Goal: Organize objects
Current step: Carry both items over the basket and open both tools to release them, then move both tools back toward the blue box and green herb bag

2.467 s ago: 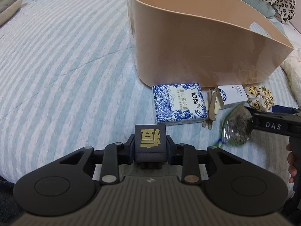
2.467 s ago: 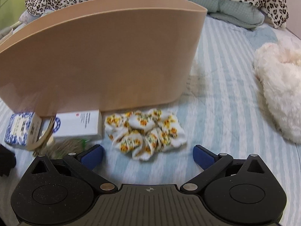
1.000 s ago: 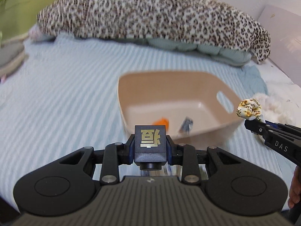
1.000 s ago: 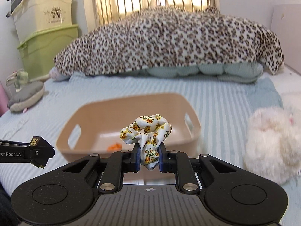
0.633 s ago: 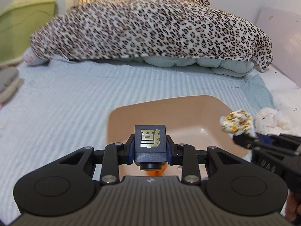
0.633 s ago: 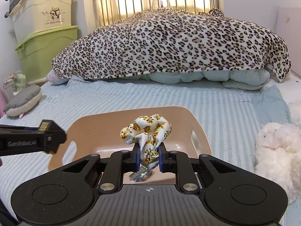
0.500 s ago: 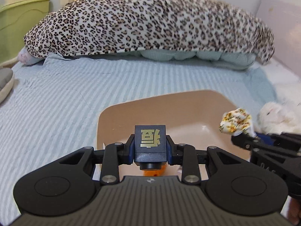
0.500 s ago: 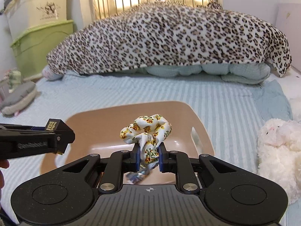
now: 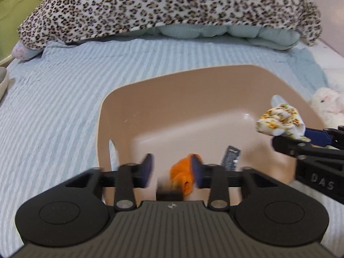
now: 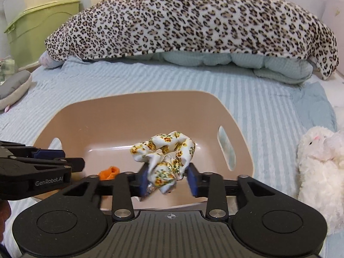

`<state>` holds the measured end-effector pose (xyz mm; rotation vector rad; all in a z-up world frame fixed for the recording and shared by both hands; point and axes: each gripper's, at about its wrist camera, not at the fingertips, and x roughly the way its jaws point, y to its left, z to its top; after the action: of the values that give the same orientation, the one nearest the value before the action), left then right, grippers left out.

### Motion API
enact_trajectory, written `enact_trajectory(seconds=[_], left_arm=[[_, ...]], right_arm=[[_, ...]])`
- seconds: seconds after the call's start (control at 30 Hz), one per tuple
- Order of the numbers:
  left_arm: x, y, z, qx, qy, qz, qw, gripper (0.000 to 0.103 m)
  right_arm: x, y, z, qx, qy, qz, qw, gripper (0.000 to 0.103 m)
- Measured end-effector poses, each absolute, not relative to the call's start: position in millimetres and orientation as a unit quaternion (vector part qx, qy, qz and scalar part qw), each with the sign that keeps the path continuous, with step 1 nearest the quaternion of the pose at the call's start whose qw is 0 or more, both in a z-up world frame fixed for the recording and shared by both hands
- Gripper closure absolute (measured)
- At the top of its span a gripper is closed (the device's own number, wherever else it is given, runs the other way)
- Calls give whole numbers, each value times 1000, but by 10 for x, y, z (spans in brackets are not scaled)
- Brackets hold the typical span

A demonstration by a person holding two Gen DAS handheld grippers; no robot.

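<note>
Grippers numbered two over one beige basket: our left gripper had released its black cube; our right gripper had parted around one floral scrunchie.

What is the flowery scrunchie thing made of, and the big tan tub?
The scrunchie looks like thin woven fabric, matte and printed with flowers: it crumples into soft ruffles. The tub looks like smooth molded plastic with a slight sheen: even walls, rounded corners and cut-out handles. Neither is certain from looks alone.

striped blue bedsheet; leopard blanket; green storage bin
</note>
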<state>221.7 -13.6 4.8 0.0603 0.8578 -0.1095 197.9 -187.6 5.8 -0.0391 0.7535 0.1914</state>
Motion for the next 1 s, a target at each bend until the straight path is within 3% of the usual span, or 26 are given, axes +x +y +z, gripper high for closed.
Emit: enact_trajectory(seconds=[0.03,0.13,0.2,0.27,0.57,1.0], left_arm=[[2181,-129,98,31,409,-48,911,30],[2033,-99,252,39,385,-45,921,27],[1949,-82,333,47,381,-44,922,24],[1850,-39,387,48,379,-43,923,14],[1454,210,336,33,399,-49,915,10],[1322,410,-211,32,471,-37,881,10]], right_arm=[[1935,-1879,96,-20,361,93,927,40],[1798,-1885,204,-19,351,99,931,25],[1697,-1883,259,-21,343,100,934,8],[1585,-1892,310,-23,335,99,937,0],[1150,-1891,187,-44,367,92,924,0],[1025,-1834,-330,-43,452,85,887,0]])
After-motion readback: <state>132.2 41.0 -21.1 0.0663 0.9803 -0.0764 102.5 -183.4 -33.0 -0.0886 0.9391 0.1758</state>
